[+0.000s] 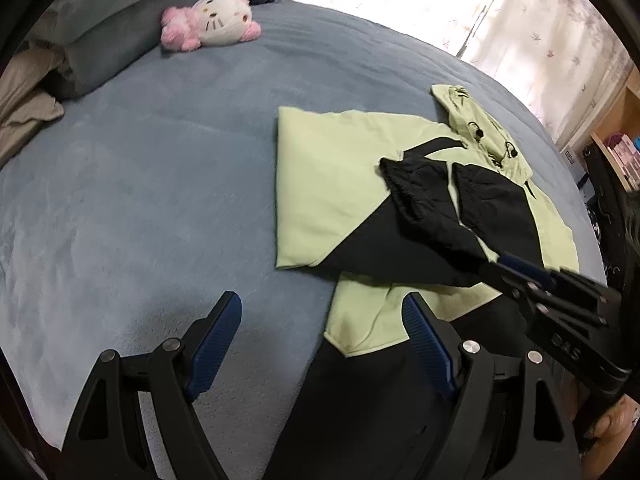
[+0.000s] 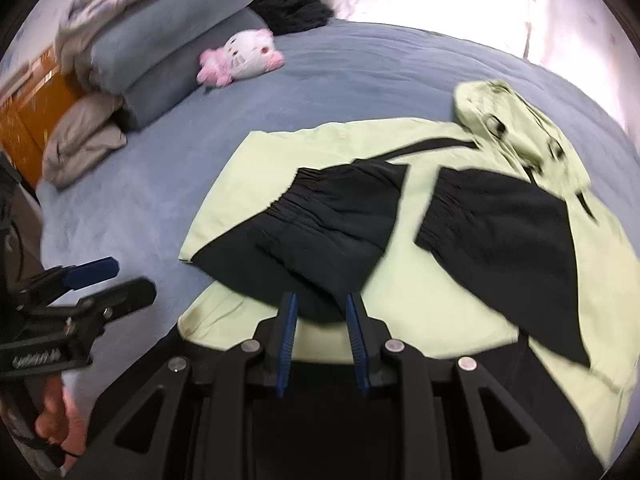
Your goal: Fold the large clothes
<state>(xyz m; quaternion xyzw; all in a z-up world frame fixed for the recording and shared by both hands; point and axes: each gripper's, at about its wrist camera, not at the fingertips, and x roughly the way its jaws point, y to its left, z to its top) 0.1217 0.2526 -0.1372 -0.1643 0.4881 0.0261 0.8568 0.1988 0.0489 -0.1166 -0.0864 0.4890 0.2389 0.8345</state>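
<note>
A pale-green and black hooded jacket (image 2: 404,240) lies flat, both black sleeves folded across its body.

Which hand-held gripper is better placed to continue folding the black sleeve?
Right: the right hand-held gripper sits at the left-lying black sleeve of the green-and-black jacket. The left hand-held gripper hangs open beside it.

We see a pink-and-white plush cat (image 1: 210,20) lying beside grey pillows (image 1: 120,32) on our blue blanket (image 1: 160,160), curtains (image 1: 520,20) behind.
</note>
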